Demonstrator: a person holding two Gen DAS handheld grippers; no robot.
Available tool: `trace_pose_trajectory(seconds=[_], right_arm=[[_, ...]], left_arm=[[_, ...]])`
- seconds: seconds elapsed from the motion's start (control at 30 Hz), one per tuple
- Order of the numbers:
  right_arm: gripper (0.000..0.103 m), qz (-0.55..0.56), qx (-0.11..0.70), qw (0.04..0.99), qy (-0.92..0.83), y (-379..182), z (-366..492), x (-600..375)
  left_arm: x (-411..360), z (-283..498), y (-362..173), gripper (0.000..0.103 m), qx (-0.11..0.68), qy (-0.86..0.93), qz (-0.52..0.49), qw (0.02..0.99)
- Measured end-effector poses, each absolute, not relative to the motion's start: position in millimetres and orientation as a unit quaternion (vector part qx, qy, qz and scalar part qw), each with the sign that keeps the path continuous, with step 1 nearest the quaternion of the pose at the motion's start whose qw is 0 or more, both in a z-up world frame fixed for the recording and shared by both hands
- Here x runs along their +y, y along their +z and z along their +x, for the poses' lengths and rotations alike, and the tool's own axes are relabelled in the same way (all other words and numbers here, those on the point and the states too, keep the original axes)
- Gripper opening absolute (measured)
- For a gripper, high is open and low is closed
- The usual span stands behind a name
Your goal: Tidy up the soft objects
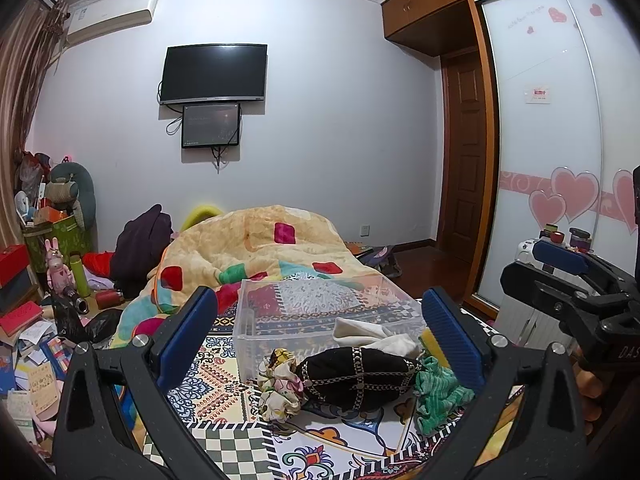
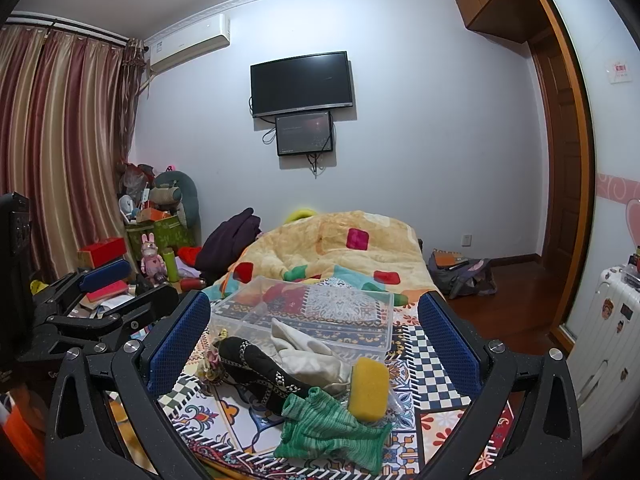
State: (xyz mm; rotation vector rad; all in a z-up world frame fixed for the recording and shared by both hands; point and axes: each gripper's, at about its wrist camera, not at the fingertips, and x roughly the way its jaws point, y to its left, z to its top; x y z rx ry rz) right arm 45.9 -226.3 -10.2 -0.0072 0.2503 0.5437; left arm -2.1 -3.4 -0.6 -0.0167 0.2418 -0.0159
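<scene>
A clear plastic bin sits on the patterned bedspread. In front of it lie a floral scrunchie, a black cloth with a chain pattern, a white cloth, a green knit cloth and a yellow sponge. My left gripper is open and empty above the pile. My right gripper is open and empty above the pile; it also shows in the left wrist view.
A colourful quilt is bunched behind the bin. Clutter of boxes, toys and papers fills the left side. A white suitcase stands right, by the wardrobe. A bag lies on the wooden floor.
</scene>
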Motion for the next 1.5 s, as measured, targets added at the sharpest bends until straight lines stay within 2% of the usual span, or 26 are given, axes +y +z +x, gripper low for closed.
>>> trace_pose_trajectory(seconds=[0.93, 1.13, 1.33, 1.43, 1.47, 1.5], right_arm=[[0.103, 0.002, 0.126, 0.953, 0.277, -9.9, 46.3, -227.0], [0.103, 0.000, 0.136, 0.950, 0.279, -13.8, 50.0, -227.0], [0.103, 0.007, 0.183, 0.945, 0.271, -29.5, 72.2, -229.4], [0.099, 0.015, 0.214, 0.941, 0.263, -42.0, 87.2, -232.4], [0.097, 0.018, 0.226, 0.939, 0.259, -47.0, 93.1, -234.3], [0.093, 0.020, 0.233, 0.938, 0.256, -50.5, 96.3, -235.3]], left_arm=[[-4.9, -3.0, -0.5, 0.103, 0.120, -0.009, -0.009, 0.993], [-1.7, 4.7, -6.6, 0.103, 0.137, -0.016, -0.016, 0.990], [7.3, 28.2, -25.6, 0.103, 0.186, -0.017, -0.023, 0.982], [18.4, 42.4, -39.3, 0.095, 0.211, -0.005, -0.036, 0.977], [20.8, 46.2, -43.7, 0.088, 0.219, -0.001, -0.038, 0.975], [25.3, 52.1, -49.0, 0.085, 0.232, 0.005, -0.042, 0.972]])
